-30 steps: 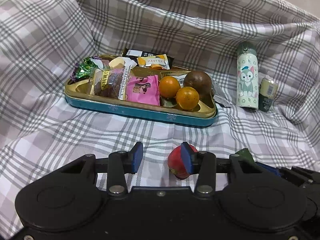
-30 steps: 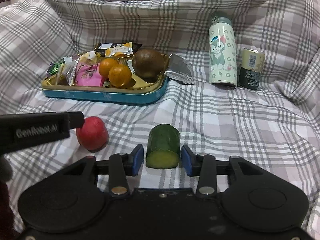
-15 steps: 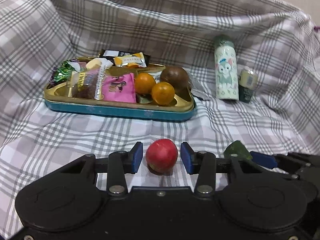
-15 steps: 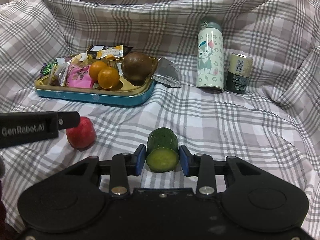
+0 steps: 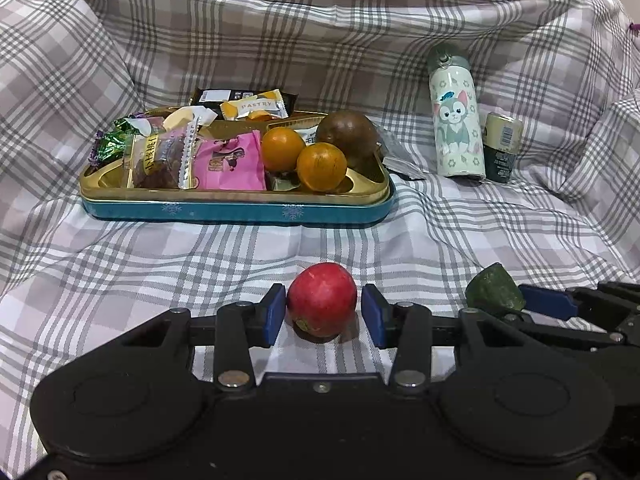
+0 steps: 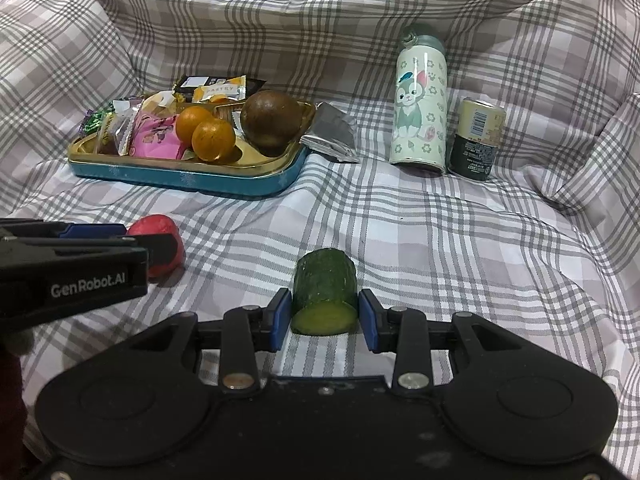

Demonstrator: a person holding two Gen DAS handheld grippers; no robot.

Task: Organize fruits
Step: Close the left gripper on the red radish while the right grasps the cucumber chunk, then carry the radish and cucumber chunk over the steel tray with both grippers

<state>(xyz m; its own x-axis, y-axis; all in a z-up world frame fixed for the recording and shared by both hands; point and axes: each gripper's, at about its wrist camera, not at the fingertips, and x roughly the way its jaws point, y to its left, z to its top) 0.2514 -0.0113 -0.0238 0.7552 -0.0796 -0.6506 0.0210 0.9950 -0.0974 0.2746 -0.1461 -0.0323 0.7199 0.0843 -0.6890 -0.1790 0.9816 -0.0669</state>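
Red and round, the fruit (image 5: 322,305) sits on the checked cloth (image 5: 200,264) right between the pads of my left hand-held gripper (image 5: 323,316); its jaws are spread, a sliver of gap showing on each side. I judge the fruit firm, smooth-skinned and apt to roll, so I would take it across its widest middle. My right hand-held gripper (image 6: 323,320) flanks the cucumber chunk (image 6: 325,291) with its pads about touching the sides; it looks pinched or nearly so. I expect the cucumber to be stiff, its cut face damp and slick, so the rough rind is the place to hold. Ahead of both grippers, left of centre, the gold tray (image 5: 240,194) carries two oranges (image 5: 321,166) and one brown fruit (image 5: 346,134) among snack packets. Ahead to the right stand one bottle (image 5: 457,115) and one small can (image 5: 502,147).
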